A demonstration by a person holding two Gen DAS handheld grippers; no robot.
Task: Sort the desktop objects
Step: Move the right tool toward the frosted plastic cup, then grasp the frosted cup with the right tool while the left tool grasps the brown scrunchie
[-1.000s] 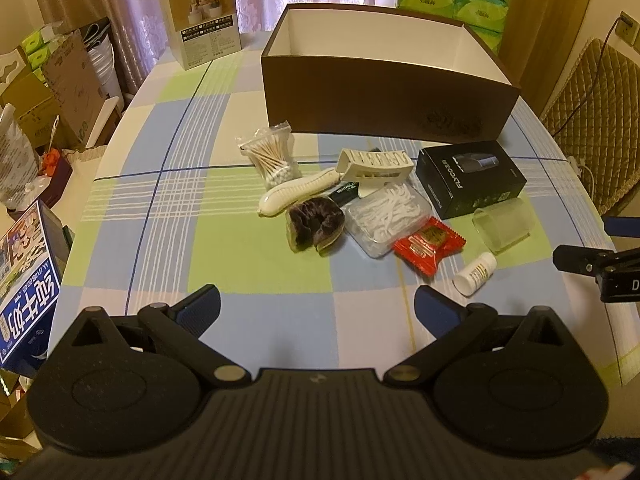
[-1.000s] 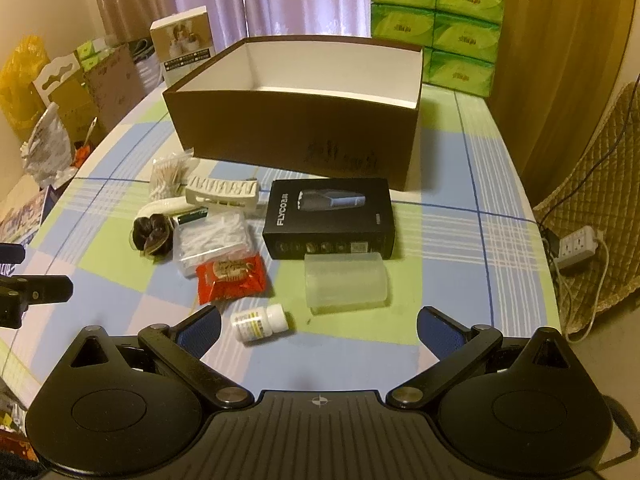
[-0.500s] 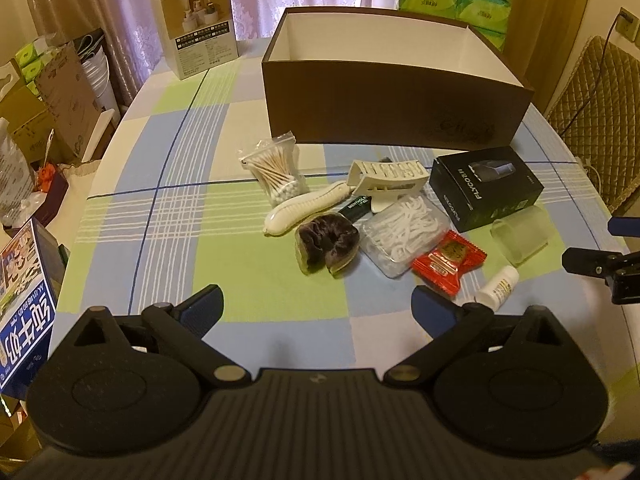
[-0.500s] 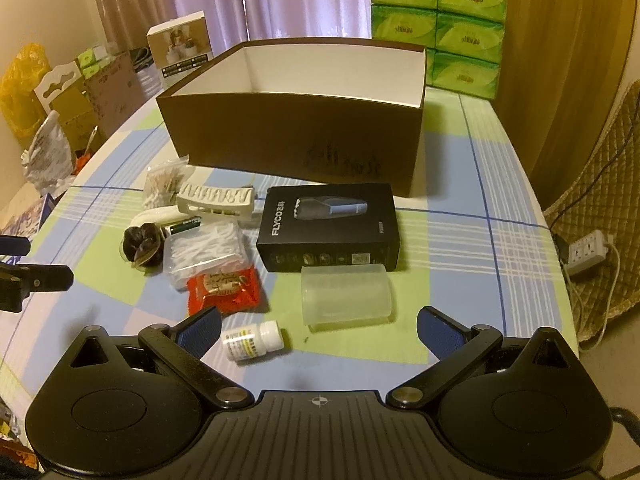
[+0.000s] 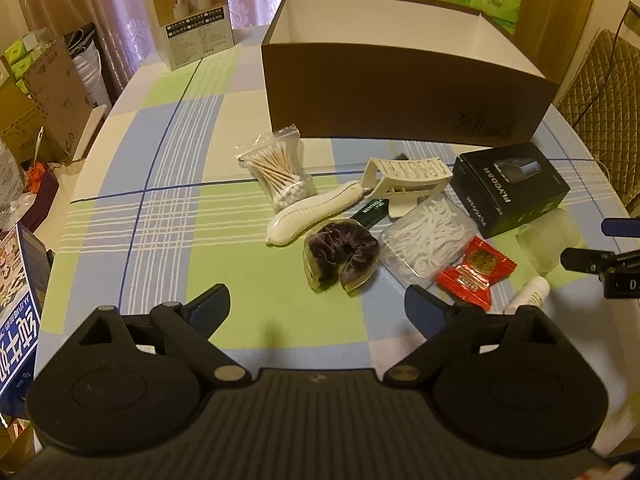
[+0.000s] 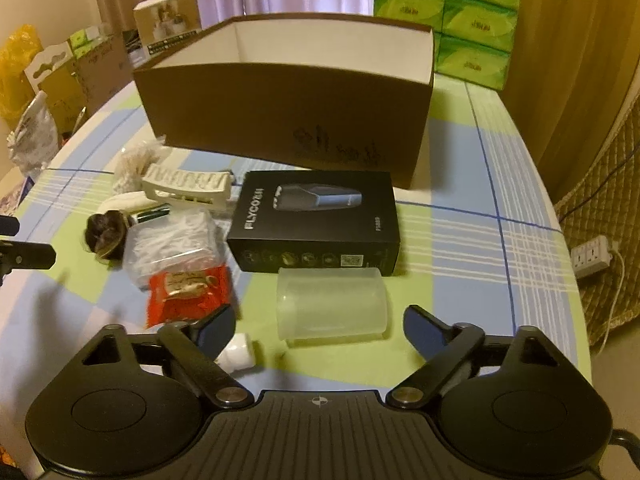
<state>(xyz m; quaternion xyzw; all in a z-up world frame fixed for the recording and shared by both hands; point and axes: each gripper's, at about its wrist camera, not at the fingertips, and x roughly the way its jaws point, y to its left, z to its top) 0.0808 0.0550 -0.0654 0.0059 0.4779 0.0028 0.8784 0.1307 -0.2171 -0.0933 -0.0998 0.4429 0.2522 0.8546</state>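
Surface: a table point(image 5: 168, 200) under a checked cloth of blue, green and white, with curtains behind and a stack of green tissue packs point(image 6: 476, 12) at the far edge.

Receptacle: a large brown box point(image 5: 404, 92) with a white interior, open at the top, standing at the back of the table; nothing shows inside it from either view.

Loose items, all lying in front of the box in one cluster:
- bag of cotton swabs point(image 5: 278, 170), nearest the box's left corner;
- white oblong case point(image 5: 312, 214), just beside the swabs;
- cream hair claw point(image 5: 408, 178), resting over a dark green tube point(image 5: 370, 212);
- dark scrunchie point(image 5: 342, 256), closest to the left gripper;
- clear bag of floss picks point(image 5: 426, 236), touching the red snack packet point(image 5: 476, 272);
- black shaver box point(image 6: 316, 224) (lettered FLYCO), lying flat near the brown box's front;
- frosted plastic cup point(image 6: 332, 304), on its side just in front of the shaver box;
- small white bottle point(image 6: 236, 354), partly hidden behind the right gripper's left finger.

Left gripper point(image 5: 316, 308): fingers spread wide, empty, hovering above the cloth short of the scrunchie.

Right gripper point(image 6: 318, 330): fingers spread wide, empty, with the cup lying between and just beyond the fingertips.

Elsewhere: a white product carton point(image 5: 188, 14) upright at the far left corner.
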